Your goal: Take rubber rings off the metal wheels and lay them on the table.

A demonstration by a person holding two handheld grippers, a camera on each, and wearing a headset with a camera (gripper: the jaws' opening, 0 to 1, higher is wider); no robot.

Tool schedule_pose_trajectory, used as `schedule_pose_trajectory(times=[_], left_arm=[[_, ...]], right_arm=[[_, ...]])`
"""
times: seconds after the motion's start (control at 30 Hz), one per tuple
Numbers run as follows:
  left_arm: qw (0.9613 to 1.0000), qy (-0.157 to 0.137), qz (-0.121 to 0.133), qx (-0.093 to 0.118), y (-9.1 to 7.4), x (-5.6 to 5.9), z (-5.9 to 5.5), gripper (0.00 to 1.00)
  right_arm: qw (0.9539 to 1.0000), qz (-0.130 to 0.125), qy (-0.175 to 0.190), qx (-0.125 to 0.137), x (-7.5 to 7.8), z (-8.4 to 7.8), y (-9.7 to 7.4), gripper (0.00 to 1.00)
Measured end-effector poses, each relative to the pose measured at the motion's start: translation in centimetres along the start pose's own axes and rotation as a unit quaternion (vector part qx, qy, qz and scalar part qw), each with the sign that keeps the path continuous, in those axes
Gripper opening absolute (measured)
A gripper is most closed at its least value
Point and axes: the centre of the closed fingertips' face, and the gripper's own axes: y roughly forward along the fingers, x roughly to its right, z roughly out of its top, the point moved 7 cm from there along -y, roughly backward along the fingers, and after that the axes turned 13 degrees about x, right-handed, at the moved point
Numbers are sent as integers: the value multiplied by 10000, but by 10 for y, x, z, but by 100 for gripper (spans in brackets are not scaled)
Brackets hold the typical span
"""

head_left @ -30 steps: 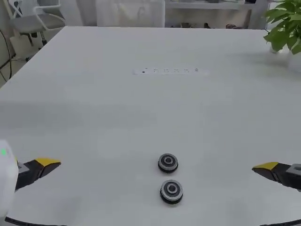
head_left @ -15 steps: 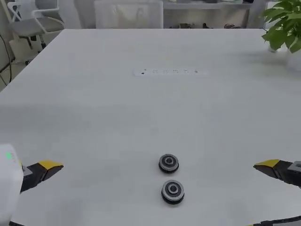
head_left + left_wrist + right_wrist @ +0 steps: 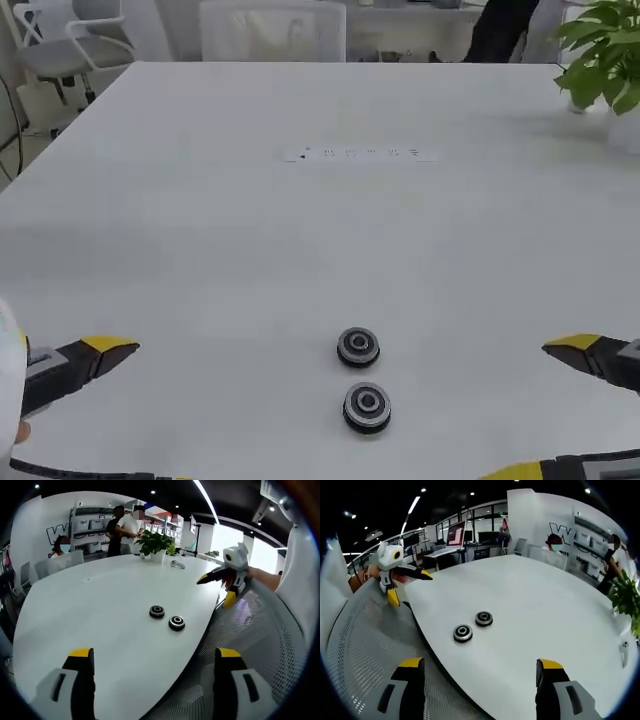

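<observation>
Hovering at front edge of tabletop [image 3: 200, 200]: left gripper [image 3: 154, 655] and right gripper [image 3: 481, 663], one at each side of the wheels, well apart from them, facing each other. Fingers [image 3: 80, 660] of both spread wide, nothing held. Two wheels lie flat near front edge, just beside each other, not touching: far wheel [image 3: 358, 347], near wheel [image 3: 367, 408]. Dark rubber rings [image 3: 341, 348] on both wheels, around metal hubs. Plant [image 3: 600, 55] at far right corner.
</observation>
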Motion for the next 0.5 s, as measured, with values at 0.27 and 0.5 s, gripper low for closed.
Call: schedule_pose_trajectory(times=[0.27, 0.5], left_arm=[[9993, -166, -69, 319, -1, -1, 8, 99], [9995, -38, -117, 274, 0, -6, 11, 99]], right_arm=[[9992, -111, 240, 284, 2, 7, -3, 90], [9983, -159, 330, 451, 5, 16, -8, 89]])
